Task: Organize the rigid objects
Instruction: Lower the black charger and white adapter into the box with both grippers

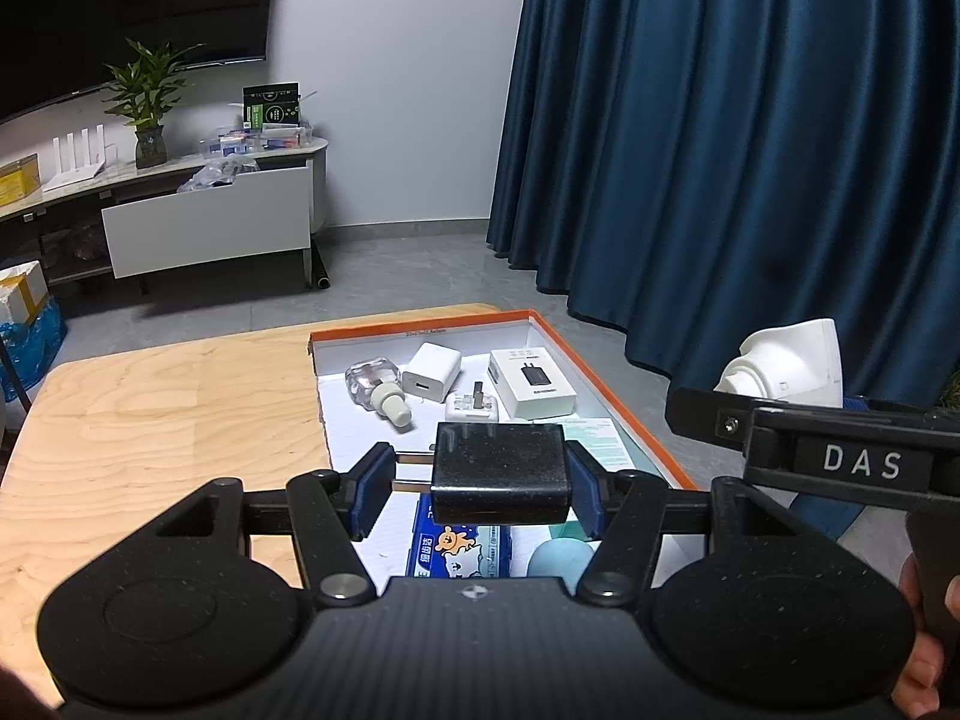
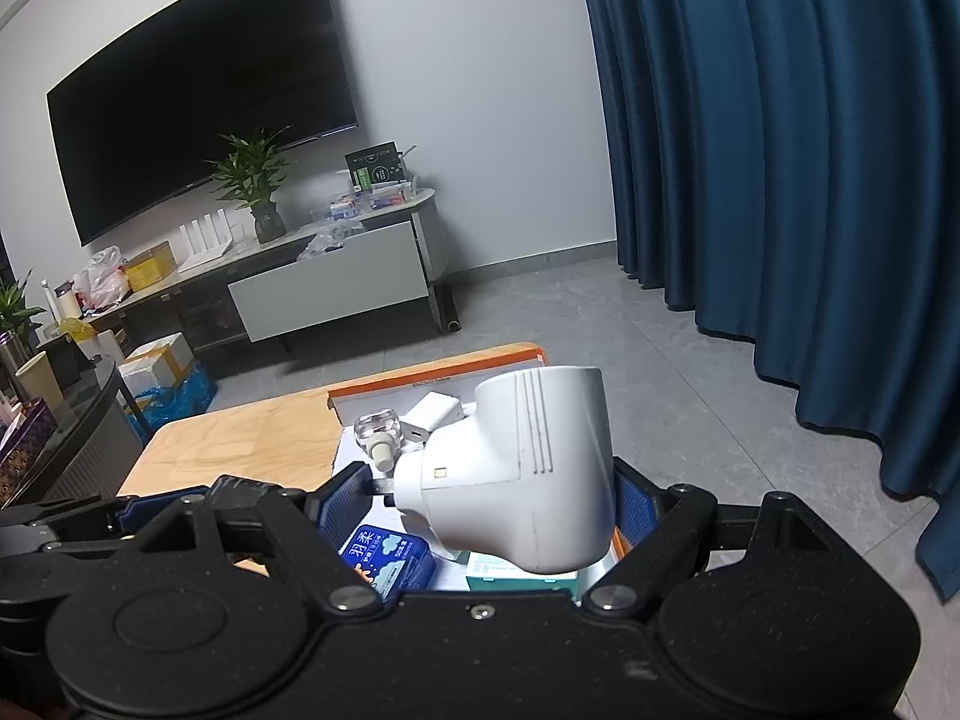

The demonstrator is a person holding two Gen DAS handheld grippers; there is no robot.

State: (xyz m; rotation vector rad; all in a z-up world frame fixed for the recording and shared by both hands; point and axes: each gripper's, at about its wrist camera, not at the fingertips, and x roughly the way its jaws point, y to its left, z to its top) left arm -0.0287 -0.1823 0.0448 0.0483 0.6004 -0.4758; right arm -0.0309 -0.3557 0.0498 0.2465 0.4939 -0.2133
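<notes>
box (image 1: 600,372) far end crowded: bottle (image 1: 375,387), white charger (image 1: 431,380), small plug (image 1: 471,407), white carton (image 1: 531,383) close together, little gaps. near end: blue pack (image 1: 459,549), teal ball (image 1: 561,561) below held black charger (image 1: 501,474). wood table (image 1: 162,438) left of box bare, wide room there. curtain (image 1: 750,150) right, past box.

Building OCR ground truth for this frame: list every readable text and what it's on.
"DAS": white letters on the right claw's black body.
"羽柔": blue packet in the orange-rimmed tray, right wrist view.
Blue bear-print packet: characters too cut off.
White charger box: print too small.
Tray rim, teal box, green box on the cabinet: blurred.
</notes>
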